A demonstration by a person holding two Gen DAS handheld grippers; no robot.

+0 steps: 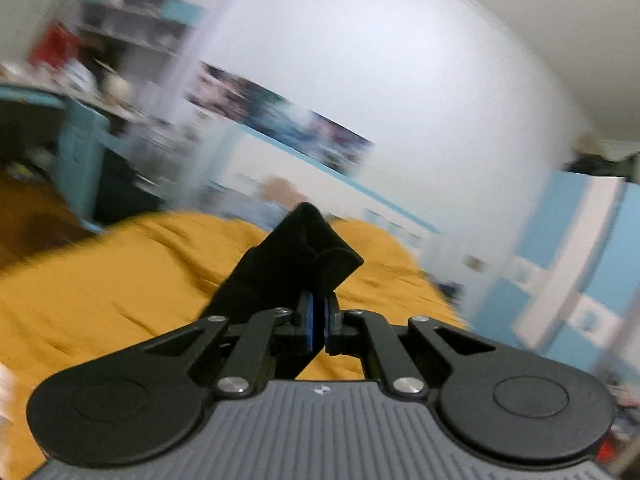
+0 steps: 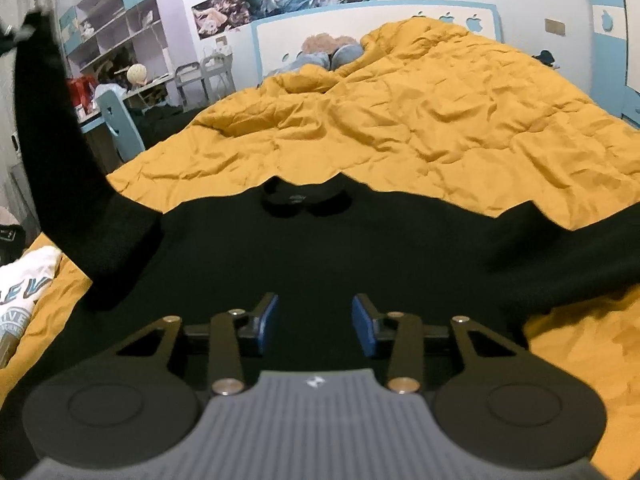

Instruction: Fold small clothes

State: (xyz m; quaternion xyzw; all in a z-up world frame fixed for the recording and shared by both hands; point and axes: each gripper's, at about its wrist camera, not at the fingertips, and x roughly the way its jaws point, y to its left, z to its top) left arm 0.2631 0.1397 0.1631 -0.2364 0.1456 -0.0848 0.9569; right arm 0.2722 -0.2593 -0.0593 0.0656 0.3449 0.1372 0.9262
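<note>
On the mustard-yellow quilt (image 2: 460,120) a black long-sleeved top (image 2: 320,248) lay spread flat, collar (image 2: 306,198) toward the headboard, directly ahead of and beneath the right gripper (image 2: 315,322). That gripper's blue pads (image 2: 363,330) stood apart with nothing pinched between them, only the dark cloth below. One sleeve (image 2: 52,152) rose off the bed at the left edge of the right wrist view, drawn upward. The left gripper (image 1: 319,320) was clenched on the end of that sleeve (image 1: 296,256), its pads pressed together on the fabric, and the cuff stuck up beyond the fingertips against a blurred wall. The other sleeve (image 2: 580,248) stretched out to the right across the quilt. A white printed garment (image 2: 20,292) lay beside the top at the left. Stuffed toys (image 2: 332,50) sat by the headboard (image 2: 380,20). Open shelves (image 2: 120,28) stood beyond the bed's left side, holding small items too indistinct to name.
</note>
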